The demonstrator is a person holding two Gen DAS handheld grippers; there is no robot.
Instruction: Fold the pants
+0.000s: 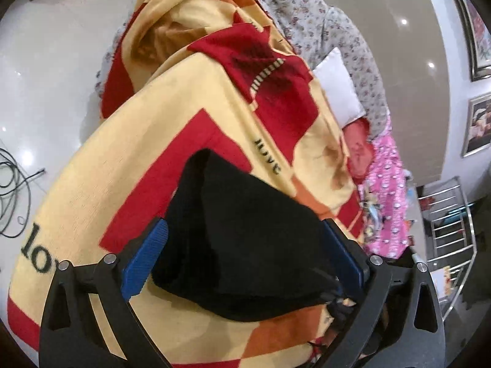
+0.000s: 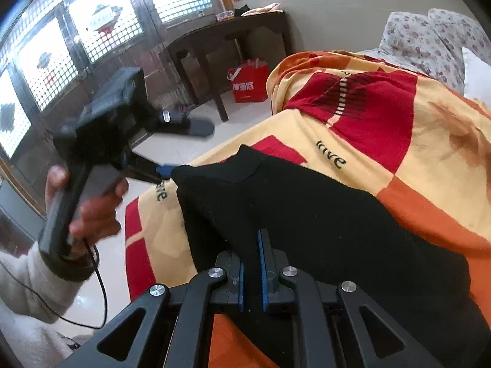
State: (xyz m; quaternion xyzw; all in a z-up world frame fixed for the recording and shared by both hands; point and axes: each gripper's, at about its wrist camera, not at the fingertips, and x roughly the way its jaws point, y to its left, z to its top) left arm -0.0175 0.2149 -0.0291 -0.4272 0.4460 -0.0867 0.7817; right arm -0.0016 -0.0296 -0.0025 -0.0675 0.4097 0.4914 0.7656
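Note:
The black pants (image 1: pixel 242 230) lie on a yellow, red and orange blanket (image 1: pixel 172 113) on the bed. In the left wrist view my left gripper (image 1: pixel 242 254) is open wide, its blue pads on either side of the pants. In the right wrist view the pants (image 2: pixel 322 214) spread across the blanket (image 2: pixel 414 153). My right gripper (image 2: pixel 253 273) is shut on a fold of the pants at their near edge. The left gripper (image 2: pixel 164 170) shows there too, held in a hand, its blue tip at the far left corner of the pants.
A floral pillow (image 1: pixel 331 30), a white cushion (image 1: pixel 337 82) and pink cloth (image 1: pixel 386 190) lie beyond the blanket. Cables (image 1: pixel 15 190) lie on the white floor. A dark wooden table (image 2: pixel 233 33) and a red bag (image 2: pixel 250 81) stand left of the bed.

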